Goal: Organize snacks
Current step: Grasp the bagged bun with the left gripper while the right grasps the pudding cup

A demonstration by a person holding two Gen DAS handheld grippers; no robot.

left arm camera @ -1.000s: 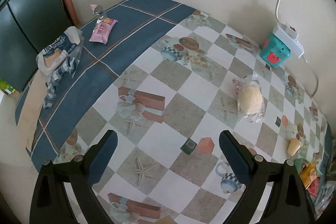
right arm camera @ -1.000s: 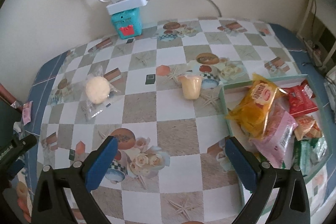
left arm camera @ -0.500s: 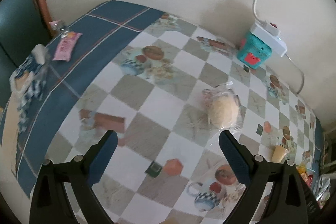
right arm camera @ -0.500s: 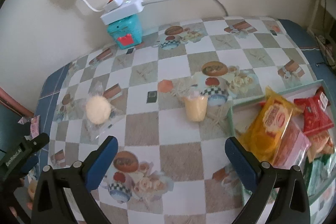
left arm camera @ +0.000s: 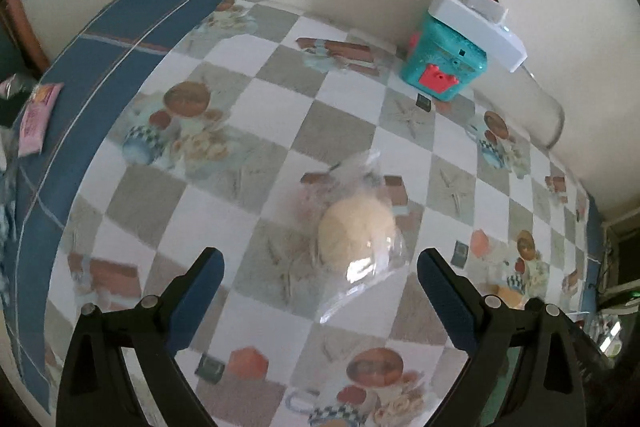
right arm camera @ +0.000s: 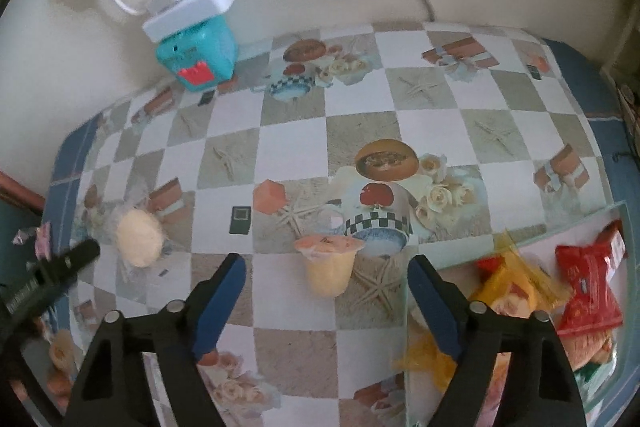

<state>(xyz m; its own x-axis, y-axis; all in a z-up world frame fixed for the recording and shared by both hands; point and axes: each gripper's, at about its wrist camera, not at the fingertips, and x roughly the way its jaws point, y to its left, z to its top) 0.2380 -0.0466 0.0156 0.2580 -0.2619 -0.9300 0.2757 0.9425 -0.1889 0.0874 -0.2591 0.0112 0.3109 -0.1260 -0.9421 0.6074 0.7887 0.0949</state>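
snacks wait on a checked tablecloth [right arm camera: 288,143] as two hand-held grippers close in, both spread wide and carrying nothing. nearest the right gripper [right arm camera: 322,281], a jelly cup [right arm camera: 329,264] stands upright between its open fingers, just beside the rim of the tray [right arm camera: 516,241] where yellow and red packets [right arm camera: 588,283] already lie. the left gripper [left arm camera: 318,277] frames a bagged bun [left arm camera: 356,231], round and pale inside loose clear wrap. the risks look plain: fingers closing on slack plastic alone could let the bun slide out on the lift, and a hard squeeze could crush it; the cup, pinched off-centre, could tip toward the tray's edge. farther off, a pink packet [left arm camera: 38,119] sits on the cloth's blue border, and a teal box [right arm camera: 198,57] under a white power strip [right arm camera: 188,7] stands against the wall, clear of both reaches.
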